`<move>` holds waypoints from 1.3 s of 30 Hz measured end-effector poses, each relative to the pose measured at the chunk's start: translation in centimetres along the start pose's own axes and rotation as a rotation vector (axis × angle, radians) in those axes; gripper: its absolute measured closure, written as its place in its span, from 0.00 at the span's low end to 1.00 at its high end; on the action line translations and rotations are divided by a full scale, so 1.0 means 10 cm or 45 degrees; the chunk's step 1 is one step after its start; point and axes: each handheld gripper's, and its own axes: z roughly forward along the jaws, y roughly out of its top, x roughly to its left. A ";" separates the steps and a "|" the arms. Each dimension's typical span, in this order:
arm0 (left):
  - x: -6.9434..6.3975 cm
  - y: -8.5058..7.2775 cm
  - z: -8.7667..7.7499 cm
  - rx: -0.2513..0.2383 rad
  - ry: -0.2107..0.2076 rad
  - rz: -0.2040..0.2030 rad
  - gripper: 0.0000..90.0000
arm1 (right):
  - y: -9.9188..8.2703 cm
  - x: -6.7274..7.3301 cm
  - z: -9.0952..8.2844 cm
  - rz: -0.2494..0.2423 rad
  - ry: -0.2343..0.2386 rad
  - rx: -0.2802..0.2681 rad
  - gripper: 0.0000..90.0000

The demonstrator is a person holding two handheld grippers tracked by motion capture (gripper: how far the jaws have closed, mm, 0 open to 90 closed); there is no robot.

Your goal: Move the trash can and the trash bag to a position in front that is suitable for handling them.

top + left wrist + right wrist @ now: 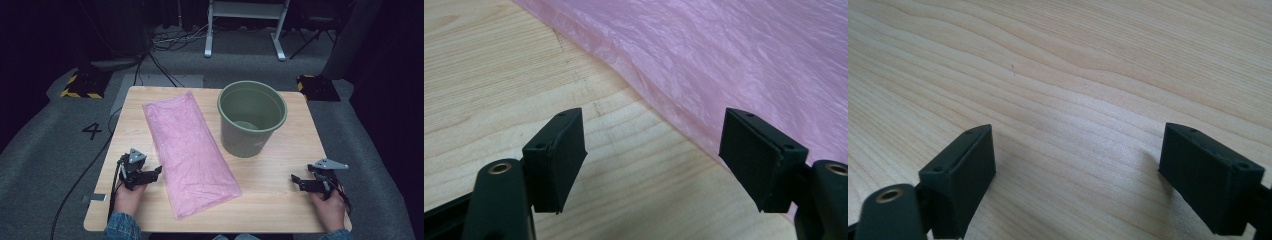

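- High view: pink plastic bag [189,152] lies flat on the wooden table [280,175], running from near the far edge toward the near edge, left of centre. Green bucket [251,118] stands upright toward the far right corner, just beside the bag. Left gripper [150,174] sits near the near left corner, just beside the bag's left edge — right gripper [296,180] near the near right corner, well apart from the bag.
- Left gripper view: jaws wide apart, nothing between them; bag [724,60] edge runs just ahead, over bare table [499,75].
- Right gripper view: jaws spread wide, holding nothing — bare table [1058,75] ahead.
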 end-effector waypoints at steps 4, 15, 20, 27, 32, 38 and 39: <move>0.05 0.08 0.13 0.031 -0.017 -0.047 0.30 | 0.00 0.00 0.00 0.000 0.000 0.000 0.16; -0.03 0.26 0.27 0.036 0.040 0.069 0.31 | 0.01 0.00 -0.02 -0.008 0.020 -0.016 0.40; -0.05 0.26 0.19 0.007 0.037 0.089 0.31 | 0.14 0.02 -0.01 -0.016 0.054 0.069 0.45; -0.05 0.23 0.11 -0.016 0.040 0.098 0.31 | 0.47 0.08 -0.14 -0.081 0.049 0.022 0.43; -0.06 0.21 0.07 -0.025 0.048 0.115 0.30 | 0.71 0.07 -0.25 -0.099 0.071 -0.037 0.39; -0.06 0.18 0.03 -0.027 0.052 0.117 0.30 | 1.05 0.09 -0.39 -0.132 0.089 -0.112 0.38; -0.06 0.17 0.02 -0.028 0.053 0.119 0.30 | 1.18 0.10 -0.43 -0.128 0.102 -0.147 0.38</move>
